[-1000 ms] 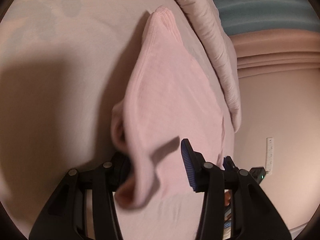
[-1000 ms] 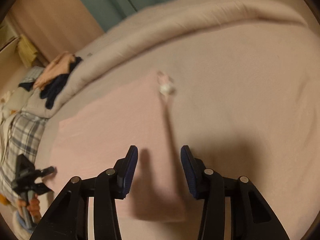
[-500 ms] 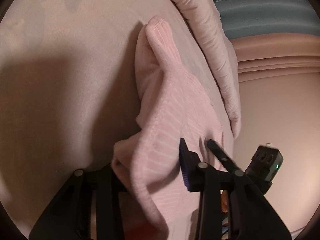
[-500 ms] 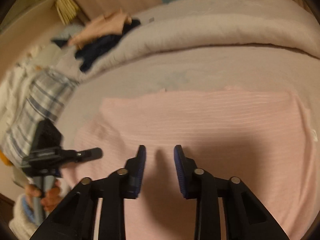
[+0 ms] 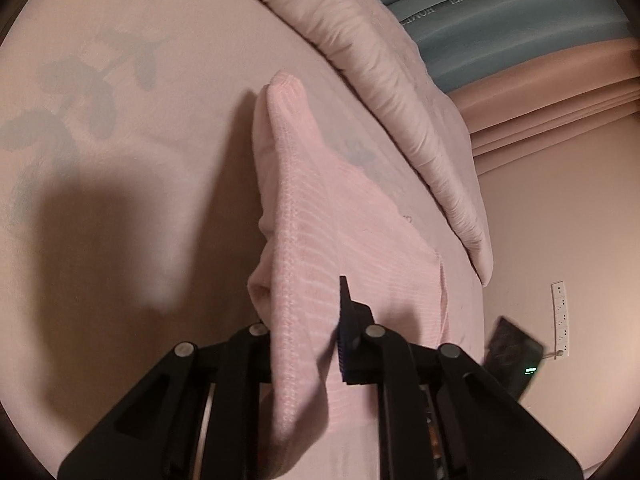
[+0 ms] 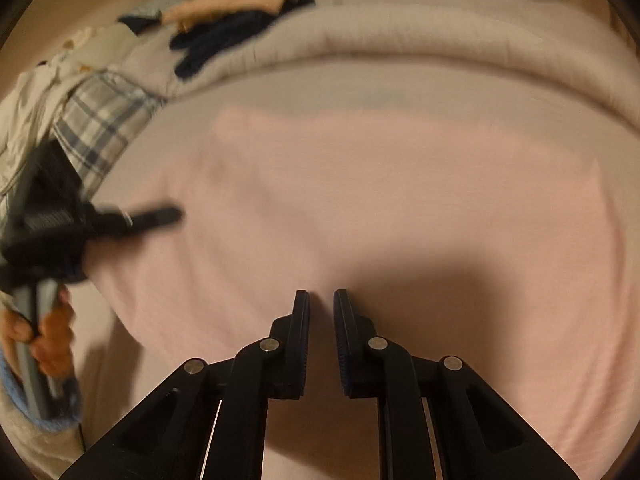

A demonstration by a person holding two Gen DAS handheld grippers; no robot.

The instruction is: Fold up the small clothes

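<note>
1. My left gripper (image 5: 308, 344) has just been closing, and its jaws now pinch a raised fold of the pink garment (image 5: 360, 240); the stitched edge of the cloth runs between the pads and hangs down over them.
2. My right gripper (image 6: 321, 320) has also just been closing. Its jaws are drawn nearly together over the near edge of the same garment, with a thin slit between the pads; I cannot tell whether any cloth is caught in it.
3. Beyond my fingers the garment lies spread on the bed sheet (image 5: 120, 200), mostly flat to the right and lifted into a ridge at its left end.
4. Farther off, a rolled-back duvet (image 6: 400, 36) runs along the far side of the bed.
5. At the far left, a pile of clothes (image 6: 224, 12) rests on the duvet, with a plaid cloth (image 6: 100, 120) beside it.
</note>
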